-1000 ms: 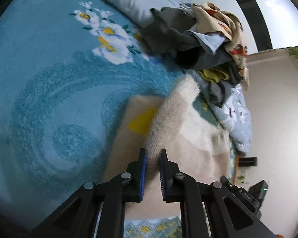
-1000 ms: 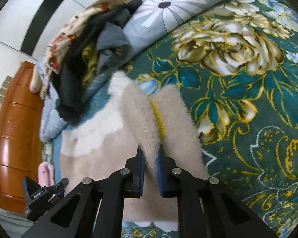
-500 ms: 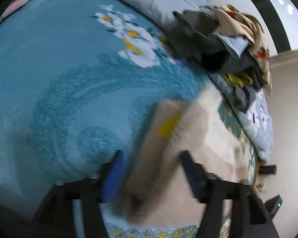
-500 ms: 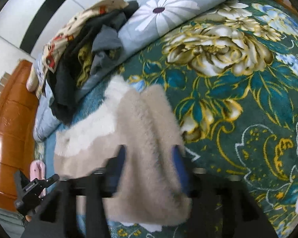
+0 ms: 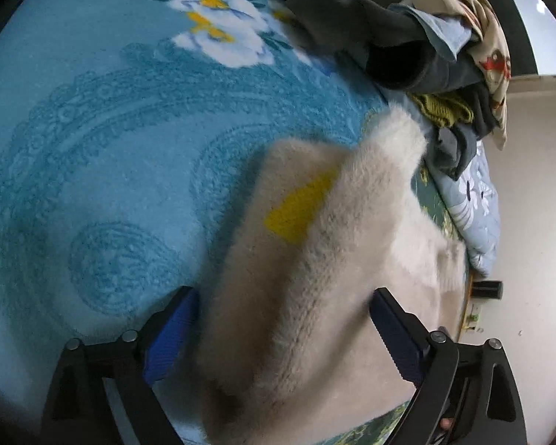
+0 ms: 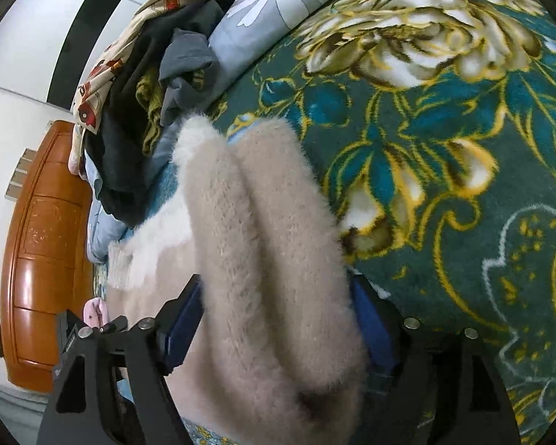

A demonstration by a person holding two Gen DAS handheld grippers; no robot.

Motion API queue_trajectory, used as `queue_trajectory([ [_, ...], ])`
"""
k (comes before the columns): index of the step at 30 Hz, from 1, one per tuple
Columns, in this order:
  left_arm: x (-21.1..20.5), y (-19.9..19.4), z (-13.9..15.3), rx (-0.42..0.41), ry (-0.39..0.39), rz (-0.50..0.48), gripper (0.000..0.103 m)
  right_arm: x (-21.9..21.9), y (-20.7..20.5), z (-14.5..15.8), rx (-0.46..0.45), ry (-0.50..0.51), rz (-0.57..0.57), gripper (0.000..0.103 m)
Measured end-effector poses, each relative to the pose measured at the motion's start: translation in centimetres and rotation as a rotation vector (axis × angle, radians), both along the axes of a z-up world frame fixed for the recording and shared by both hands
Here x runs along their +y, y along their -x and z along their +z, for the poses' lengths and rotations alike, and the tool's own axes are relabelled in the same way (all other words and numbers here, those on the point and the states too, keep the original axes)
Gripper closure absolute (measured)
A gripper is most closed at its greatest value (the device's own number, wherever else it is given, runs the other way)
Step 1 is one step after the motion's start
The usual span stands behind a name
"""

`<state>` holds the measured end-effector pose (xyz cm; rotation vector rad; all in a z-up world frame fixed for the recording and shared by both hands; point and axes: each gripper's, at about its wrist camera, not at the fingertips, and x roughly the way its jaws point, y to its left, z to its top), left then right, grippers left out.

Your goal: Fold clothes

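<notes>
A fuzzy beige and white sweater (image 5: 315,259) with a yellow patch (image 5: 300,204) lies on the bed, a folded ridge running up its middle. My left gripper (image 5: 281,330) is open, its blue pads wide apart on either side of the sweater's near edge. The sweater also shows in the right wrist view (image 6: 263,244). My right gripper (image 6: 278,319) is open too, its jaws spread around the folded fuzzy ridge. Neither gripper pinches the fabric.
A pile of unfolded clothes (image 5: 426,44) sits at the far end of the bed, also in the right wrist view (image 6: 148,74). A blue blanket (image 5: 92,148) lies left, a green floral blanket (image 6: 444,148) right. A wooden cabinet (image 6: 44,259) stands beside the bed.
Both grippers were shut on the sweater's folded edge a second ago. Both have opened wide and let the sweater drop onto the bed.
</notes>
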<state>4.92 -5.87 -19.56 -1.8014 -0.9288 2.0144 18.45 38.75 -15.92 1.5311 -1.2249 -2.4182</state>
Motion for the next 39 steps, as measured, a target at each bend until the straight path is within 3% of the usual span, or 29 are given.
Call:
queue_trajectory([
  [2,-0.5,0.3,0.1,0.016,-0.017,0.025,0.013,0.0,0.2,0.0,-0.014,0.004,0.002,0.024],
  [7,-1.0,0.3,-0.4,-0.009,-0.056,0.036,0.018,-0.1,0.3,0.1,-0.029,0.016,-0.032,0.041],
  [11,-0.9,-0.3,-0.1,-0.004,-0.075,0.029,0.050,-0.4,0.3,0.9,-0.042,-0.009,-0.041,0.054],
  [16,-0.6,-1.1,1.5,0.061,-0.050,0.001,0.067,-0.9,0.7,3.2,-0.039,-0.050,-0.012,0.068],
  [19,-1.6,-1.9,3.1,0.109,-0.101,0.032,0.070,-1.4,1.1,5.0,-0.031,-0.068,0.013,0.070],
  [25,-4.8,-2.3,7.6,0.248,-0.100,0.057,0.071,-4.1,2.7,9.9,0.025,-0.104,0.103,0.071],
  [27,-7.0,-2.4,8.9,0.280,-0.105,0.089,0.071,-6.3,4.0,12.1,0.054,-0.126,0.163,0.071],
  [31,-14.1,-1.7,11.2,0.356,-0.121,0.242,0.071,-12.7,7.6,16.0,0.138,-0.135,0.303,0.071],
  [39,-30.2,-3.2,15.0,0.479,0.008,0.500,0.071,-32.0,18.3,19.0,0.209,-0.101,0.648,0.071],
])
